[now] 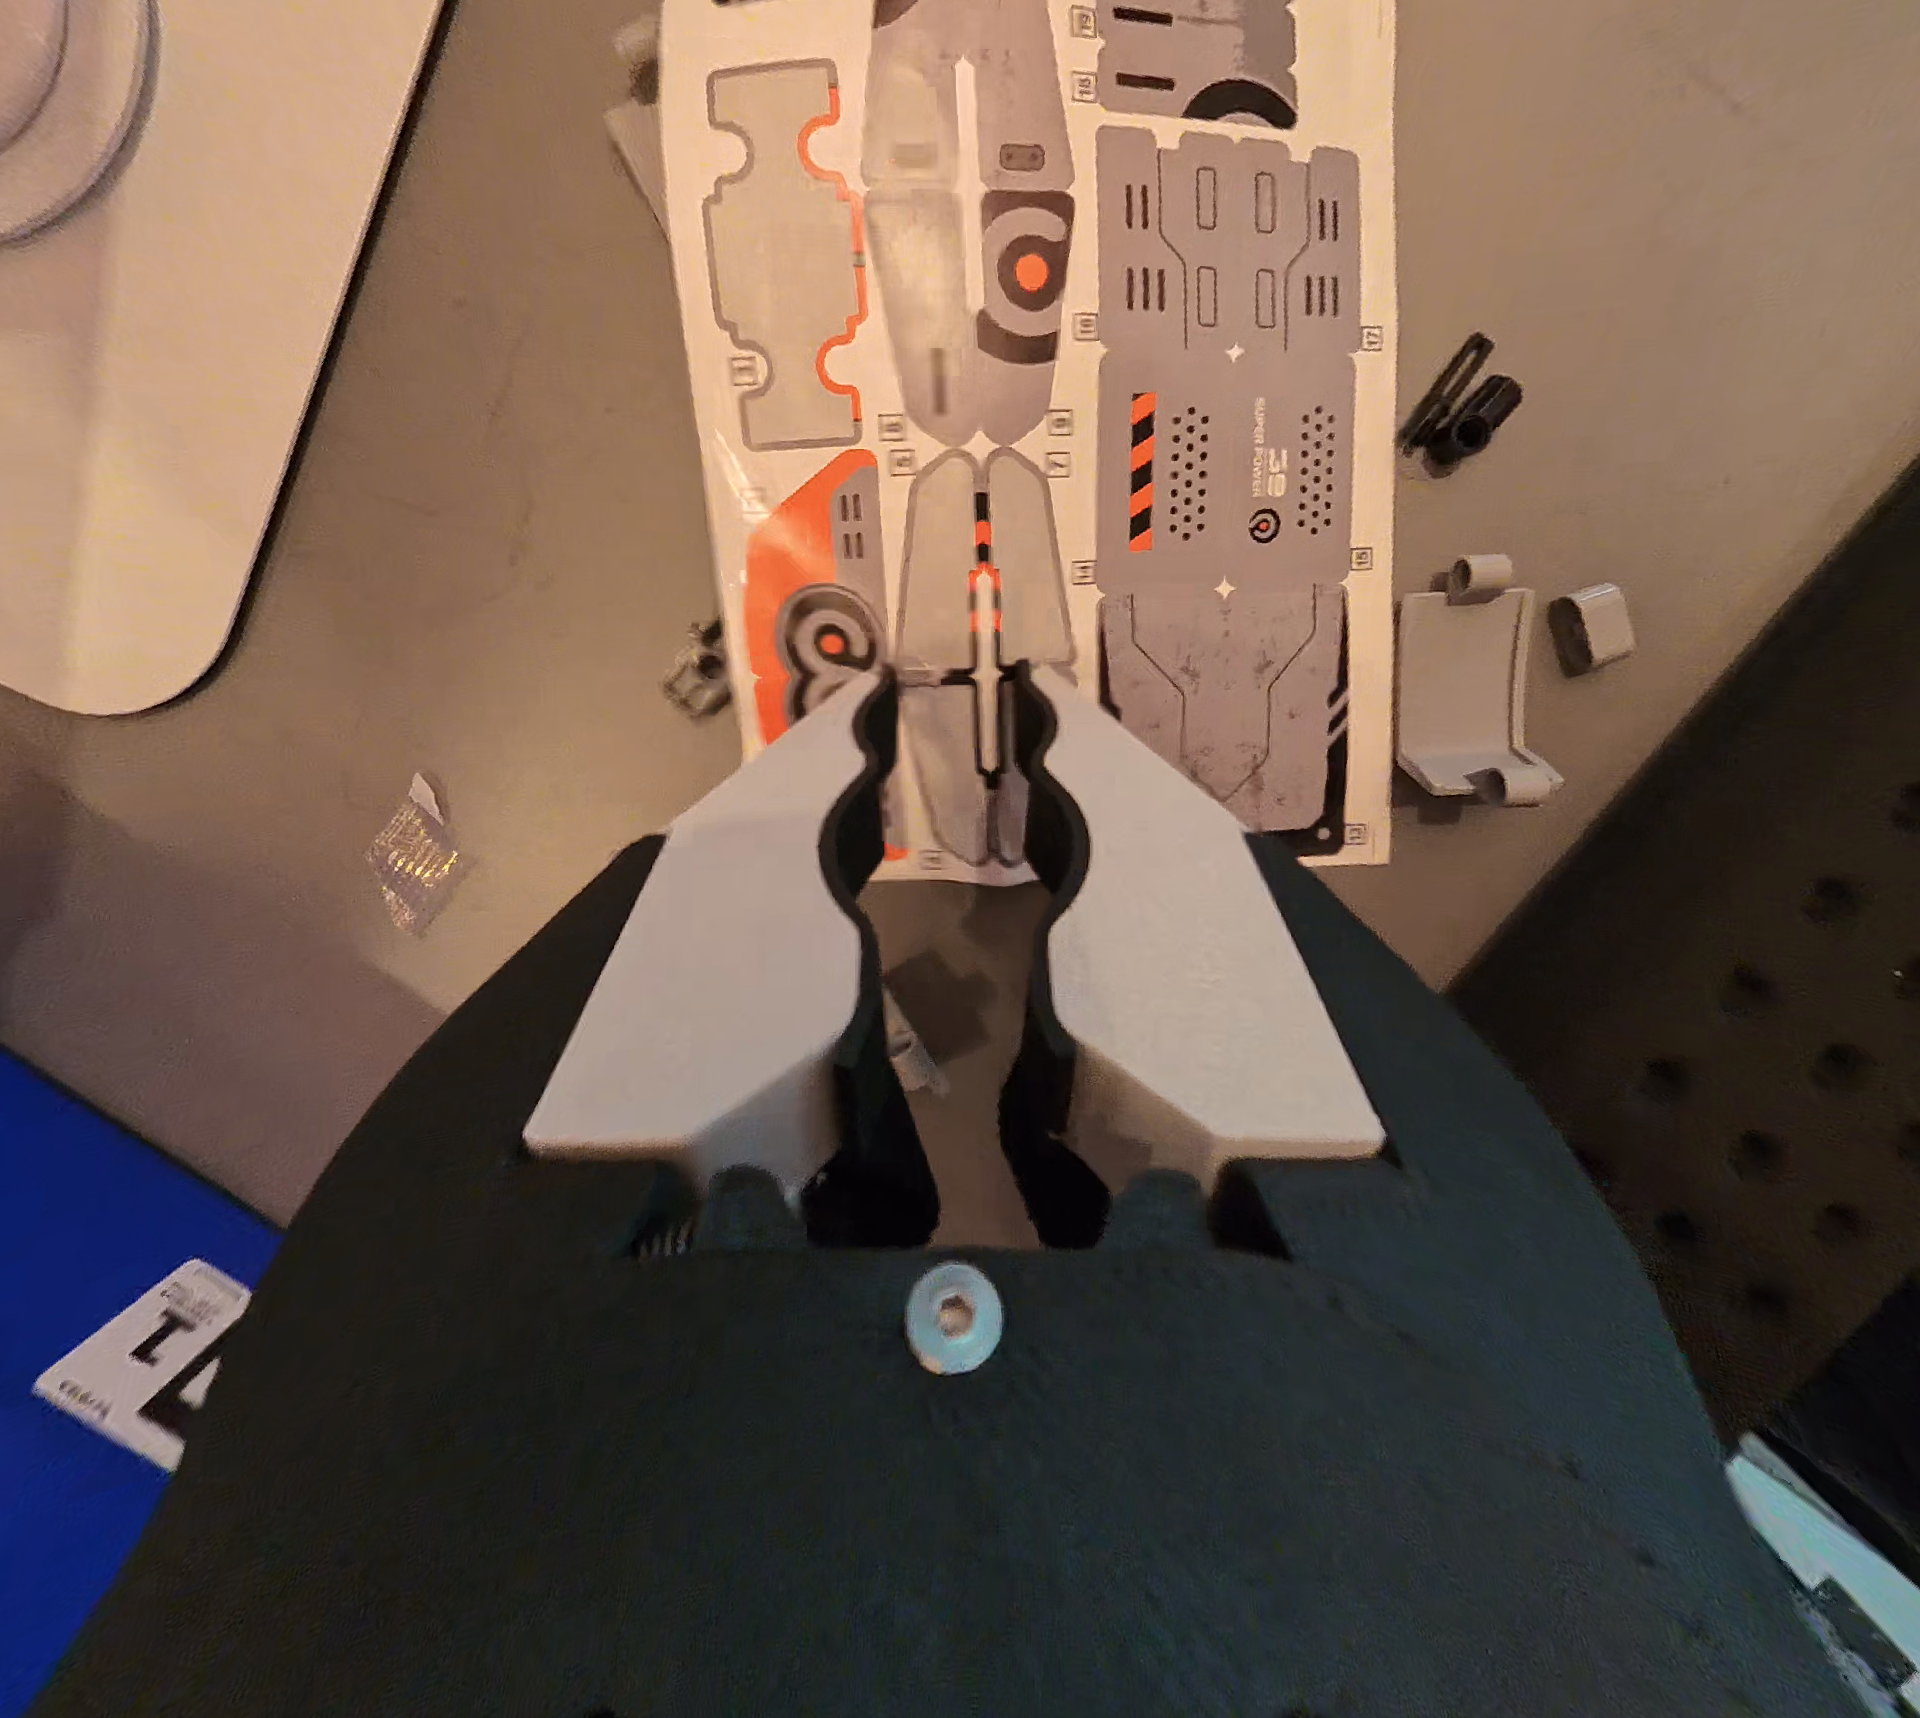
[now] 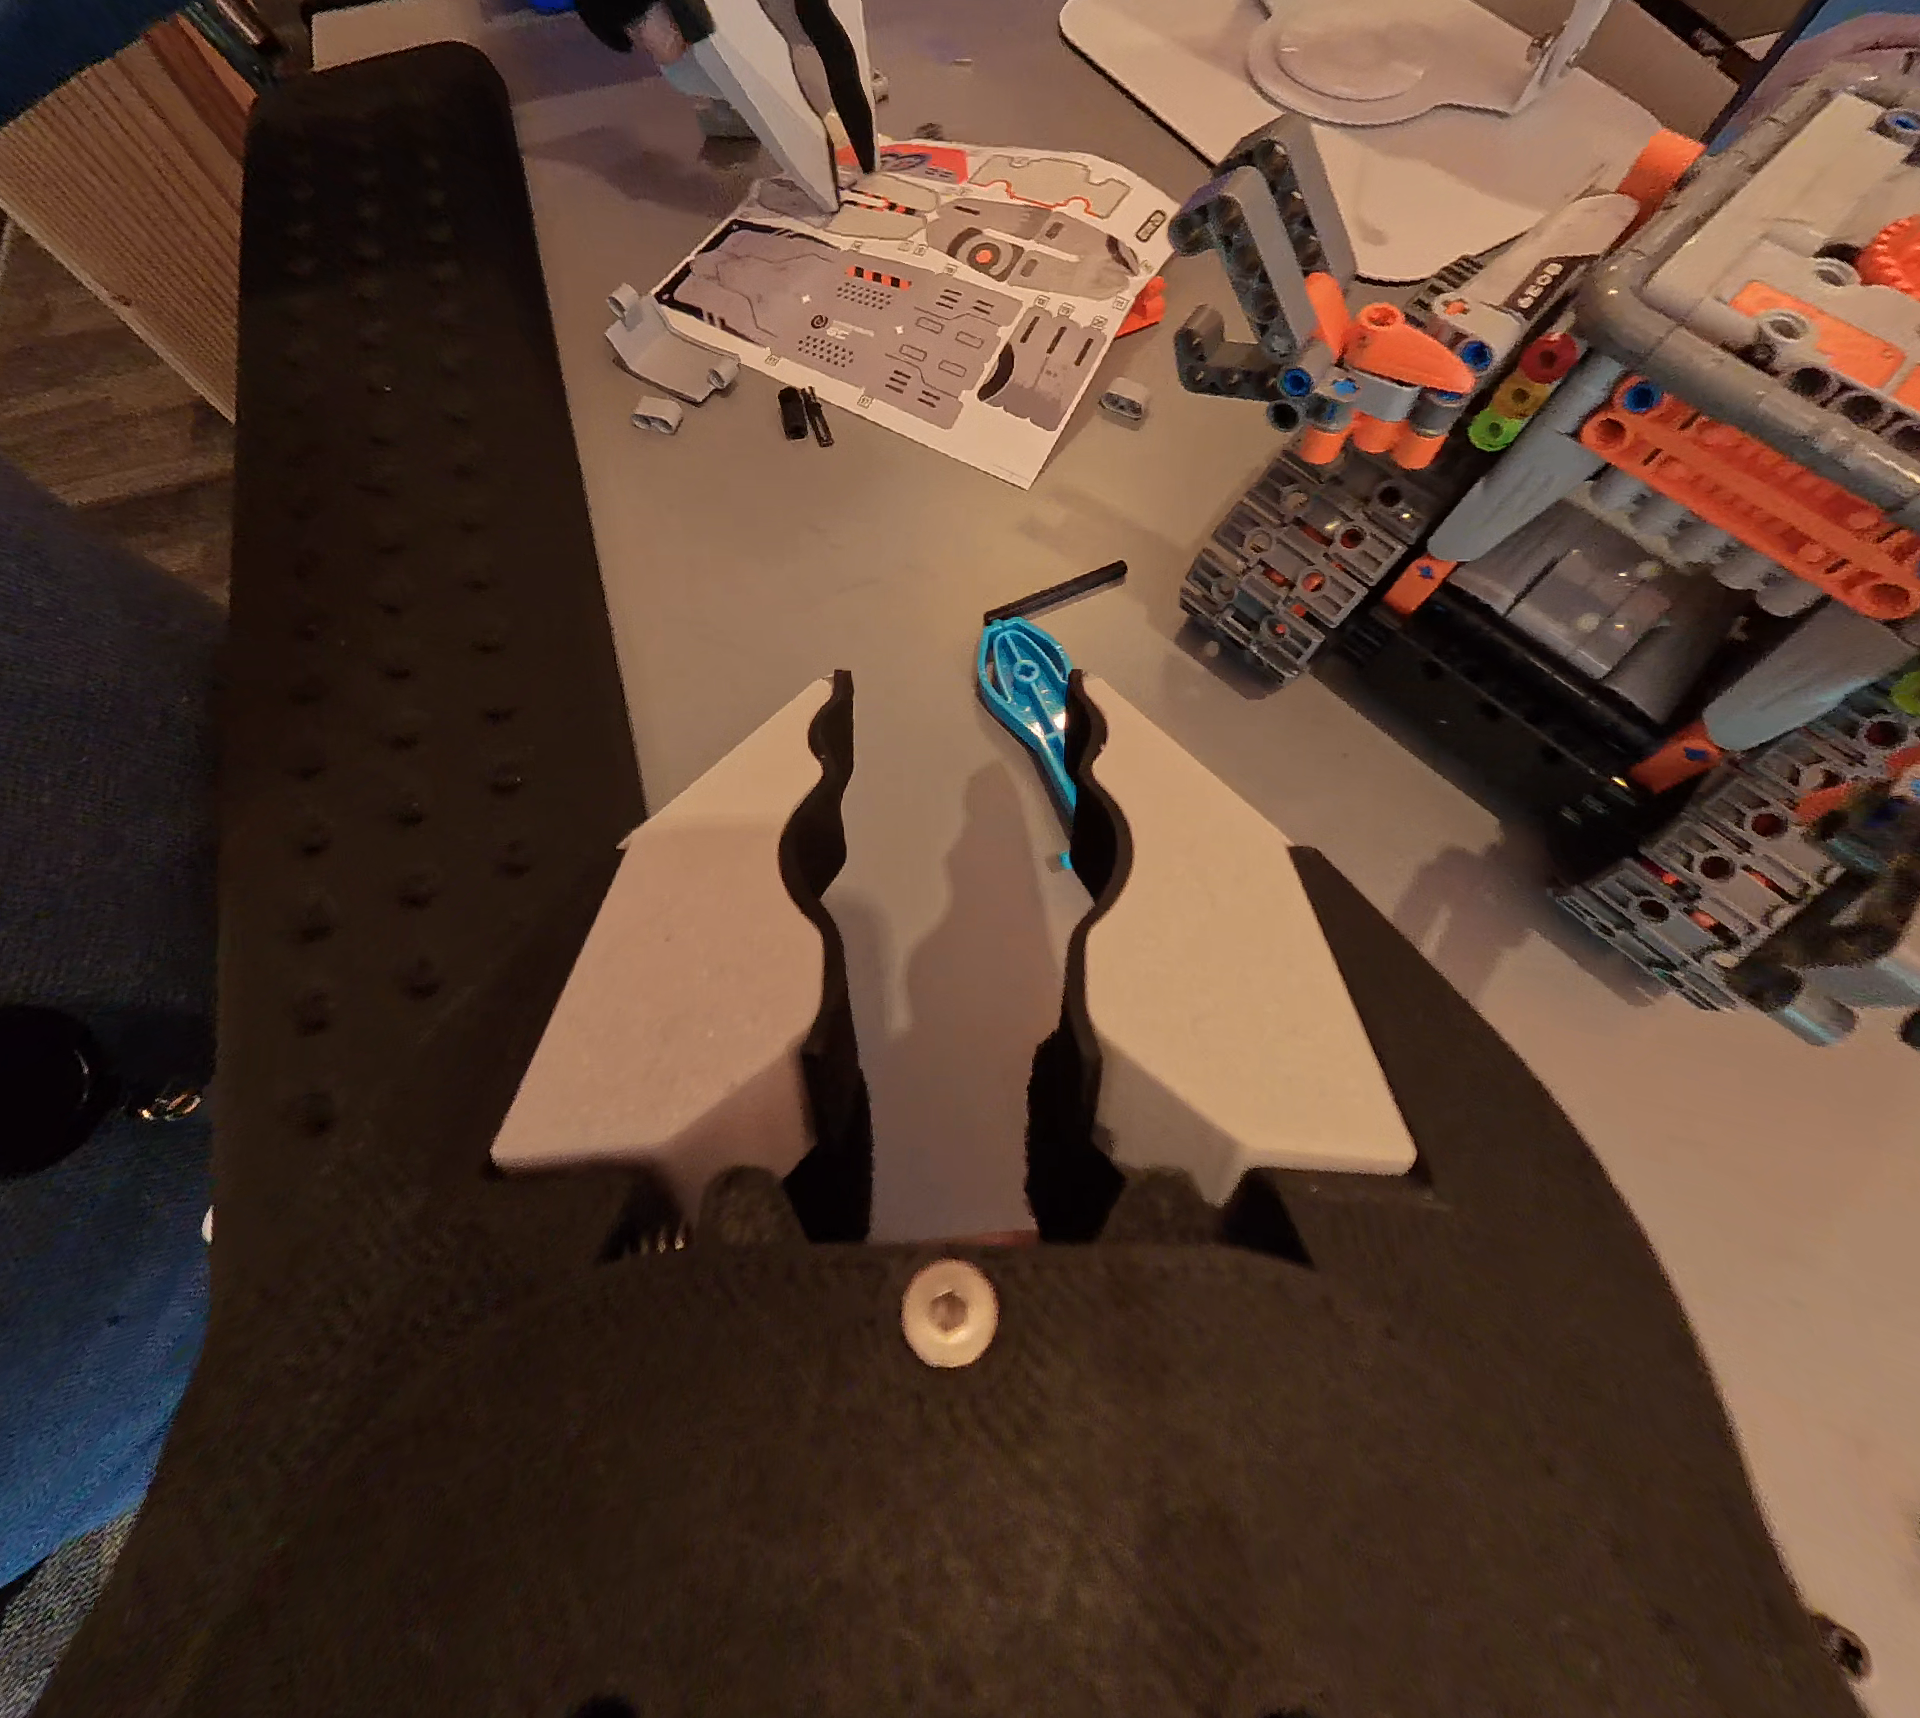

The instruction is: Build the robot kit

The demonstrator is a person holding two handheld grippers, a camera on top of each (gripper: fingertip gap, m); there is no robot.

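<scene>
A sticker sheet point(image 1: 1226, 380) with grey, orange and black stickers lies flat on the grey table point(image 1: 499, 473). My left gripper point(image 1: 956, 681) is narrowly open, its tips down on the near end of the sheet over a narrow grey sticker point(image 1: 935, 556). From the right wrist view the left gripper point(image 2: 850, 182) touches the sheet point(image 2: 914, 318) at its far corner. My right gripper point(image 2: 961, 681) is open and empty above the table. A blue plastic piece point(image 2: 1023, 692) lies by its right fingertip, and a black axle point(image 2: 1055, 590) lies just beyond.
A tracked grey and orange brick model point(image 2: 1558, 525) stands at the right. A grey curved panel point(image 1: 1465, 692), small grey connectors point(image 1: 1590, 634) and black pins point(image 1: 1460, 406) lie beside the sheet. A white stand base point(image 1: 156, 214) and a black perforated board point(image 2: 395, 525) flank the area. My right fingertips sit around 25 centimeters from my left ones. The blue plastic piece point(image 2: 1023, 692) sits 7 centimeters or so from the ends of my right fingers. My left tips are about 20 centimeters from the black axle point(image 2: 1055, 590), my right tips only 10 centimeters.
</scene>
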